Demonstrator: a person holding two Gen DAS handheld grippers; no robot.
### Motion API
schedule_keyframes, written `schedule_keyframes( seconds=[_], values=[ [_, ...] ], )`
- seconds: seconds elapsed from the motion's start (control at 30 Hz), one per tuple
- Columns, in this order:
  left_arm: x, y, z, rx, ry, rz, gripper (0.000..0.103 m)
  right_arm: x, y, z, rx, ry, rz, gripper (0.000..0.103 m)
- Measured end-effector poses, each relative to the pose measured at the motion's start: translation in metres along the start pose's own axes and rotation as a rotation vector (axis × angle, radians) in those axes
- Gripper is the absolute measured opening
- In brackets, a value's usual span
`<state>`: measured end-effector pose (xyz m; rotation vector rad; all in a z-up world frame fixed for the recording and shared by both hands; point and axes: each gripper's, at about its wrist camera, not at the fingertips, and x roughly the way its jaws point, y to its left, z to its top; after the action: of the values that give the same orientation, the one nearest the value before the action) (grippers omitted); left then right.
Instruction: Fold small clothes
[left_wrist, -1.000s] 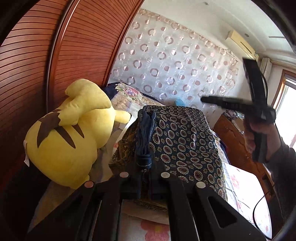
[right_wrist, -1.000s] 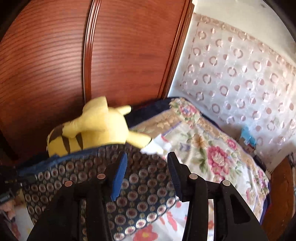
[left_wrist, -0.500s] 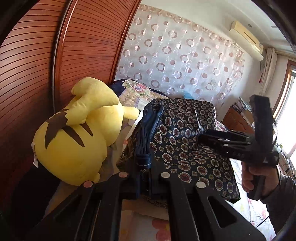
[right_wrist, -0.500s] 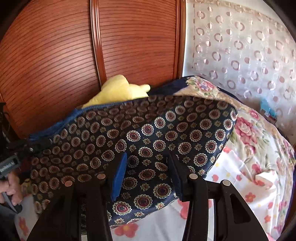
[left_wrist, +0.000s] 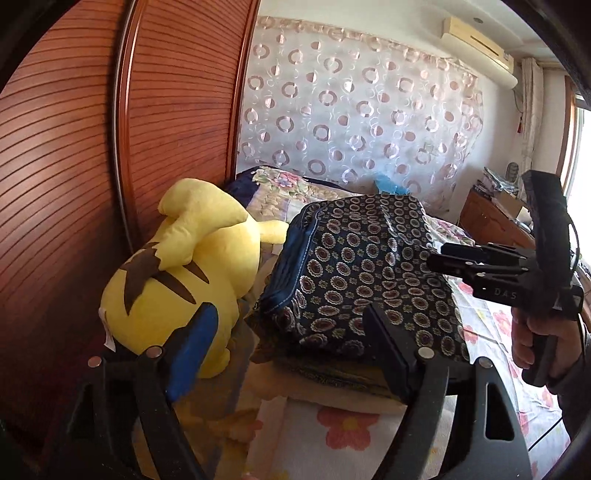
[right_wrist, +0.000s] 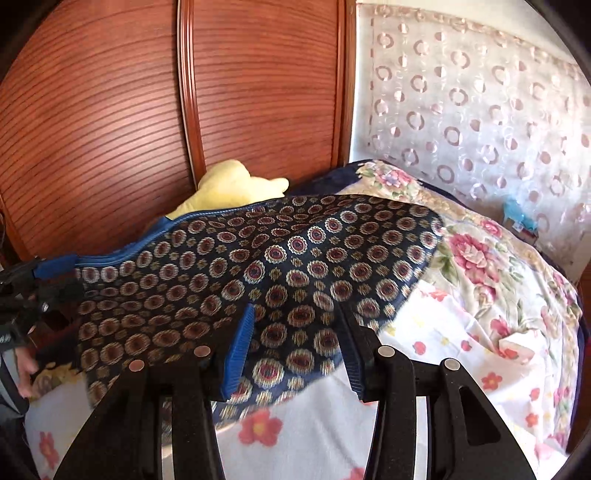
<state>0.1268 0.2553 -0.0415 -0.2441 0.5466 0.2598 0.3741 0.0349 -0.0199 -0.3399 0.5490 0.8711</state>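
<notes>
Folded navy garment (left_wrist: 364, 266), printed all over with round medallions and edged along one side by a blue waistband, lies on the bed near its wooden-wardrobe side, on top of a floral bedsheet (left_wrist: 343, 428). From the left wrist view the left gripper (left_wrist: 288, 354) has its jaws spread wide and holds nothing; its blue-padded finger stands in front of a yellow plush toy (left_wrist: 184, 266), and its other finger in front of the garment's near edge. That view alone shows the plush whole, lying just beside the garment's waistband side against the ribbed wardrobe door (left_wrist: 74, 166), and also the right gripper (left_wrist: 443, 260) seen from the side, held in a hand (left_wrist: 535, 339) above the garment's right part; from this angle I cannot tell how far its jaws stand apart. The right wrist view settles that: the right gripper (right_wrist: 295, 347) is moderately open with nothing between its fingers, which hang over the near hem of the garment (right_wrist: 280, 266). The same view shows what the other hides, namely the far side of the bed with a rose-patterned quilt (right_wrist: 480, 258) running toward the ring-patterned curtain (right_wrist: 480, 103); only the top of the plush (right_wrist: 236, 184) peeks over the cloth. An air conditioner (left_wrist: 480, 37) appears only in the left view.
</notes>
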Motion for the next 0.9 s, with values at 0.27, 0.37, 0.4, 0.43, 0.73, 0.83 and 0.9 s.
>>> schedule_keyframes(
  seconds=[0.27,0.37,0.4,0.43,0.73,0.83,0.9],
  values=[
    [-0.028,-0.02,-0.006,0.046,-0.026,-0.018,0.081,-0.061,0.015,-0.039,0.035,-0.046,-0.011,0.047],
    [-0.034,-0.034,-0.013,0.079,-0.011,-0.036,0.081,-0.088,0.019,-0.058,0.056,-0.047,-0.025,0.052],
    [-0.036,-0.039,-0.015,0.09,-0.01,-0.042,0.081,-0.096,0.02,-0.064,0.066,-0.046,-0.029,0.053],
    [-0.04,-0.046,-0.019,0.101,-0.009,-0.052,0.081,-0.104,0.021,-0.069,0.075,-0.047,-0.033,0.054],
    [-0.057,-0.089,-0.041,0.151,0.023,-0.133,0.081,-0.178,0.025,-0.127,0.18,-0.077,-0.111,0.073],
    [-0.063,-0.105,-0.046,0.17,0.023,-0.148,0.081,-0.203,0.032,-0.144,0.2,-0.082,-0.169,0.081],
    [-0.067,-0.116,-0.047,0.189,0.022,-0.159,0.081,-0.221,0.037,-0.153,0.22,-0.091,-0.187,0.081]
  ],
)
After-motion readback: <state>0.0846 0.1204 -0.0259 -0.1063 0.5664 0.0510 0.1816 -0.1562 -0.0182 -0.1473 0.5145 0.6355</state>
